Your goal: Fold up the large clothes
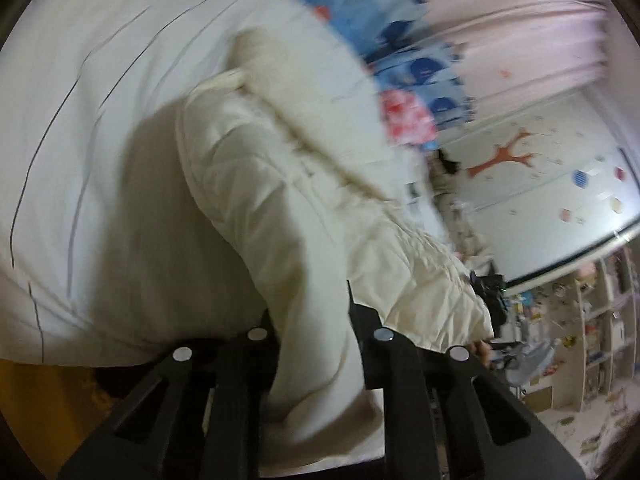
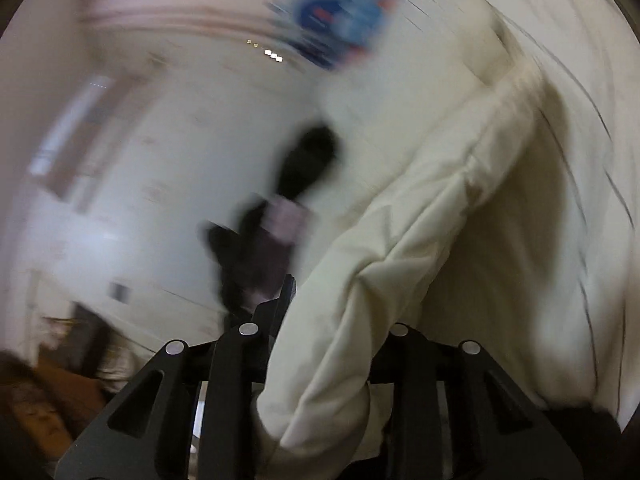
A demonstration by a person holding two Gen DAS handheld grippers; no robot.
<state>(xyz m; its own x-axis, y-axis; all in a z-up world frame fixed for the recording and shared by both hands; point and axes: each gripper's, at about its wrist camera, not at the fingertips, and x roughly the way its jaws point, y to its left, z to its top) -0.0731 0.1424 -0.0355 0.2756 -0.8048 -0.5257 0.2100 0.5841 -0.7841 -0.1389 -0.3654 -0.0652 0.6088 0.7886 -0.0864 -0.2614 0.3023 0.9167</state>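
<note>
A cream quilted padded jacket (image 1: 280, 208) is lifted above a white bed sheet with thin dark lines (image 1: 80, 120). My left gripper (image 1: 312, 320) is shut on a fold of the jacket, which runs between its black fingers (image 1: 362, 320) and hangs down over the mount. In the right wrist view the same jacket (image 2: 400, 240) stretches up and right over the sheet (image 2: 560, 80). My right gripper (image 2: 316, 312) is shut on the jacket's edge, and cloth drapes between its fingers (image 2: 286, 296). Both views are blurred by motion.
A blue patterned pillow or blanket (image 1: 400, 40) lies at the head of the bed, also in the right wrist view (image 2: 340, 8). A pink curtain (image 1: 520, 20), a wall with stickers (image 1: 520, 168) and cluttered shelves (image 1: 580, 340) are at the right. A dark blurred figure (image 2: 280, 220) stands beyond the right gripper.
</note>
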